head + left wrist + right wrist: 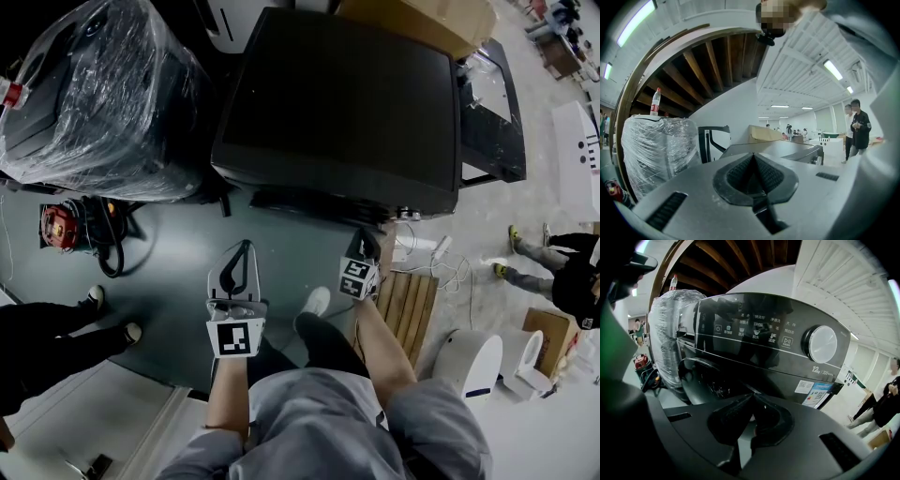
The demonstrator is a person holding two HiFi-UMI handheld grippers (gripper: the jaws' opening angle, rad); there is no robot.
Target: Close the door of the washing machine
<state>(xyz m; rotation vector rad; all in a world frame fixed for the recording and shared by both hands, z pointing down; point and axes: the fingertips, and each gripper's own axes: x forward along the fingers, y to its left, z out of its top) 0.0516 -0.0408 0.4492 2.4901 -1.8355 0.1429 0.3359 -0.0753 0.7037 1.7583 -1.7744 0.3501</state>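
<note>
The black washing machine [347,103] stands ahead of me, seen from above in the head view. The right gripper view faces its front: a control panel with a round dial [822,344], and below it the round dark door [701,378]; I cannot tell whether it is fully shut. My right gripper [367,234] is close to the machine's lower front, its jaws [751,398] shut and empty, just short of the door. My left gripper [246,246] hangs further back over the floor, also shut on nothing [753,157], with the machine's top [783,149] beyond it.
A plastic-wrapped appliance [103,94] stands left of the machine, a bottle [655,102] on top. A red tool with cables [58,225] lies below it. A wooden pallet [408,305] and a white drum [469,361] are at right. People stand at left [94,300] and right [562,272].
</note>
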